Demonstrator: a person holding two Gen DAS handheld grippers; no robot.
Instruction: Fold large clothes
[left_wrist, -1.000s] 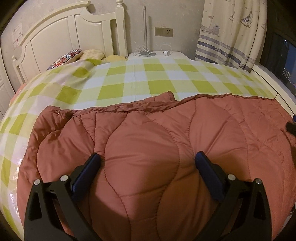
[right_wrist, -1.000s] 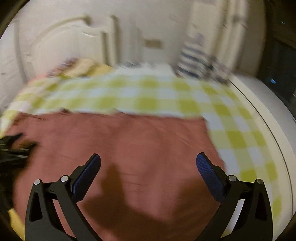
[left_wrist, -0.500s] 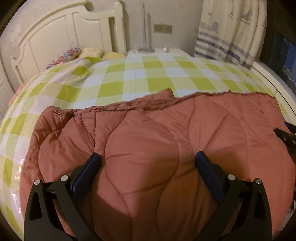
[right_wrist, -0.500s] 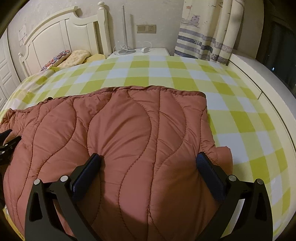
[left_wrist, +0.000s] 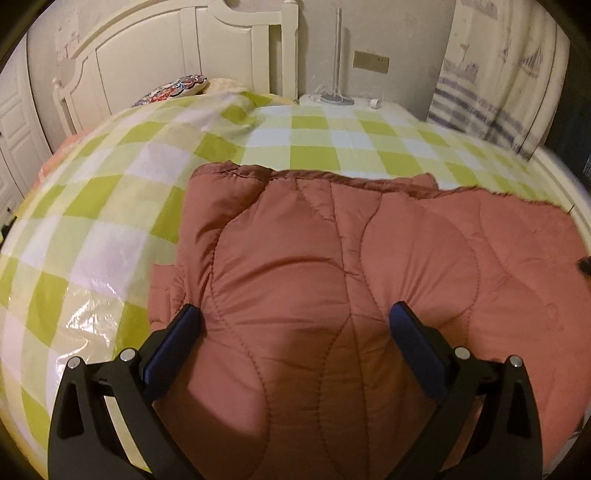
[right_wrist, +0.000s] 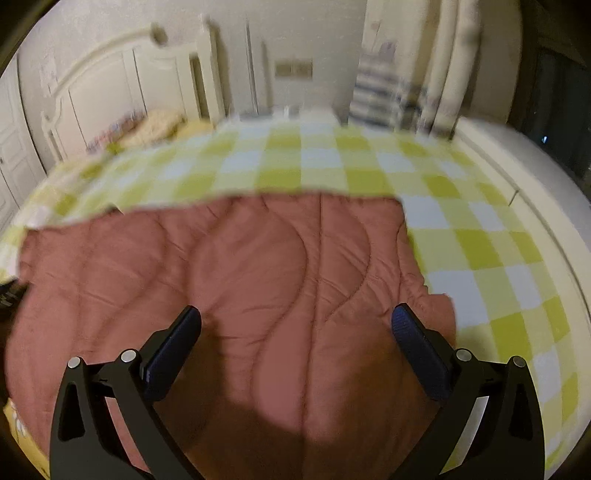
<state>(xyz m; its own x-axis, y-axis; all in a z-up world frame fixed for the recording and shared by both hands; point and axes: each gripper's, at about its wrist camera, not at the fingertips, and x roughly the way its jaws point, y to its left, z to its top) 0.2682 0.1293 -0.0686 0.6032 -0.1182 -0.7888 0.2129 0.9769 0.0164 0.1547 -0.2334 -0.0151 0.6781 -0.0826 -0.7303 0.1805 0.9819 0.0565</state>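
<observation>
A rust-red quilted padded garment lies spread flat on the bed, its far hem running across the middle of both views. My left gripper hangs open over the garment's left part, blue-padded fingers wide apart with only fabric below them. A small flap of the garment sticks out at its left edge. In the right wrist view, which is motion-blurred, the same garment fills the lower middle, and my right gripper is open above its right part, near the right edge. Nothing is gripped.
The bed carries a green-and-white checked cover under clear plastic. A white headboard, pillows, a nightstand with a lamp base, and a curtain stand at the back. A white ledge runs along the right.
The left gripper's view has shifted so the garment's left edge sits nearer the middle. The right gripper's view has turned blurred from movement. Both grippers stay open.
</observation>
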